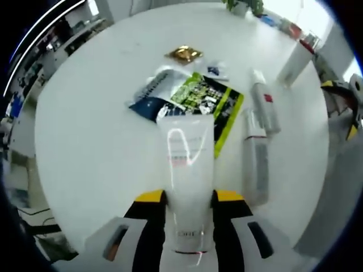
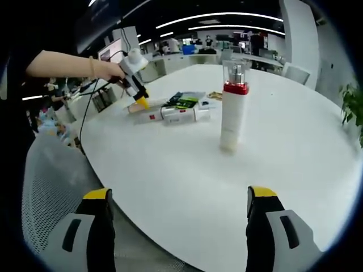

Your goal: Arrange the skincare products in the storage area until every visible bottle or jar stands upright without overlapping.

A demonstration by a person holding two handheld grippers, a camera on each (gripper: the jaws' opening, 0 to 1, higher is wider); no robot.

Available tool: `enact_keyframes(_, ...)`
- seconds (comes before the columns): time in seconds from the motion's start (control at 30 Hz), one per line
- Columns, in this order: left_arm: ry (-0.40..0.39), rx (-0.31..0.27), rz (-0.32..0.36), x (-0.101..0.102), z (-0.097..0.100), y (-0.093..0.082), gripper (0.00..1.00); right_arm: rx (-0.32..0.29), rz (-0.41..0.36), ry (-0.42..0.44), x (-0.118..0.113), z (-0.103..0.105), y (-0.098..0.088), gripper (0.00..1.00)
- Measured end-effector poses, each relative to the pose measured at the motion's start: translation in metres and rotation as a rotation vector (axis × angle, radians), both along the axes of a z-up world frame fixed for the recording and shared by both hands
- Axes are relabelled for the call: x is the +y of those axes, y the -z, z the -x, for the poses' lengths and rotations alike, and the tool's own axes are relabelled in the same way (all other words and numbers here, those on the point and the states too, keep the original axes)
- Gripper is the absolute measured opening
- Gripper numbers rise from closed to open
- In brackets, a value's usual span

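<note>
Left gripper view showed the left gripper (image 1: 187, 198) clamped on a white tube (image 1: 186, 170) above the table (image 1: 85, 130). The right gripper (image 2: 178, 198) stood wide apart, near the table's edge, facing an upright bottle (image 2: 233, 107).

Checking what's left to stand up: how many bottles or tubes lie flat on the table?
2 lie flat: a white red-banded bottle and a white tube beside it. Another white tube is in the left tongs; sachets may hide more.

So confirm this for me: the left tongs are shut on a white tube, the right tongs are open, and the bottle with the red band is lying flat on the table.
One thing is wrong: the bottle with the red band stands upright on the white table, as the right gripper view shows. The rest holds: the left tongs are shut on the white tube, and the right tongs are open.
</note>
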State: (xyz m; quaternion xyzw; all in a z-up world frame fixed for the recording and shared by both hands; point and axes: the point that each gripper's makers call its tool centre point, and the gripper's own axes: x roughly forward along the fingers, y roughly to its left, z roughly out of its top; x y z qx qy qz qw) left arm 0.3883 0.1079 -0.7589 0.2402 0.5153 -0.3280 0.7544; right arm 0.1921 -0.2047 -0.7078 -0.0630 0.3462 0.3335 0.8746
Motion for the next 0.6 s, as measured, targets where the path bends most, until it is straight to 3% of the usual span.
enact_keyframes(0.6, -0.025, -0.041, 0.022, 0.002, 0.005, -0.024, 0.32, -0.005, 0.006, -0.031, 0.004, 0.003, -0.001, 0.97)
